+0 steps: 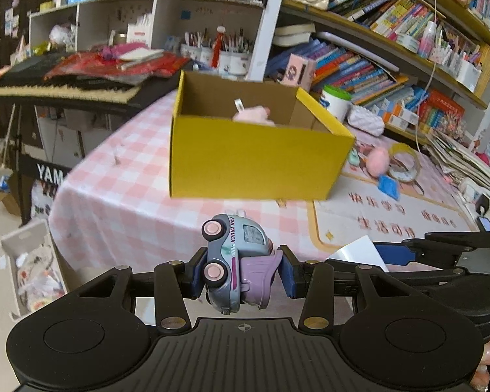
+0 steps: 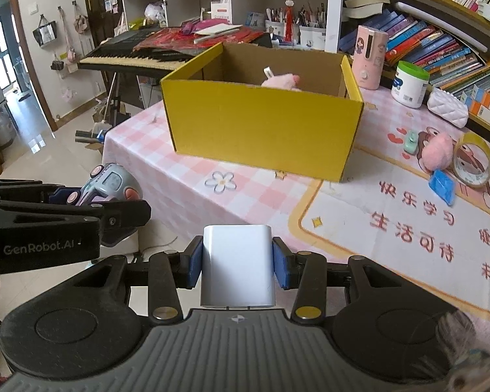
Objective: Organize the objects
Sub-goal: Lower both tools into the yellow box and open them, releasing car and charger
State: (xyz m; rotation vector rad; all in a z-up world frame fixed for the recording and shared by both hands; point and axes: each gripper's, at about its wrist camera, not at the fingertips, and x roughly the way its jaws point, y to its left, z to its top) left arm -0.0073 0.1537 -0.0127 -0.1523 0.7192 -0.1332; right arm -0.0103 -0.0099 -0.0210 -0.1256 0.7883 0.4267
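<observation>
My left gripper [image 1: 241,269] is shut on a grey and purple toy truck [image 1: 235,261], held above the near table edge; it also shows in the right wrist view [image 2: 109,189]. My right gripper [image 2: 237,263] is shut on a white rounded box [image 2: 236,266], whose corner shows in the left wrist view [image 1: 359,254]. The open yellow cardboard box [image 1: 254,160] [image 2: 261,124] stands ahead on the pink checked tablecloth, with a pink plush toy [image 1: 253,116] [image 2: 281,81] inside.
To the right of the box lie a pink pompom [image 2: 436,153], a tape roll [image 2: 472,160], a blue packet [image 2: 442,186] and a small green item [image 2: 411,140]. A white jar [image 2: 410,85] and bookshelves stand behind. A keyboard [image 2: 137,54] is at back left.
</observation>
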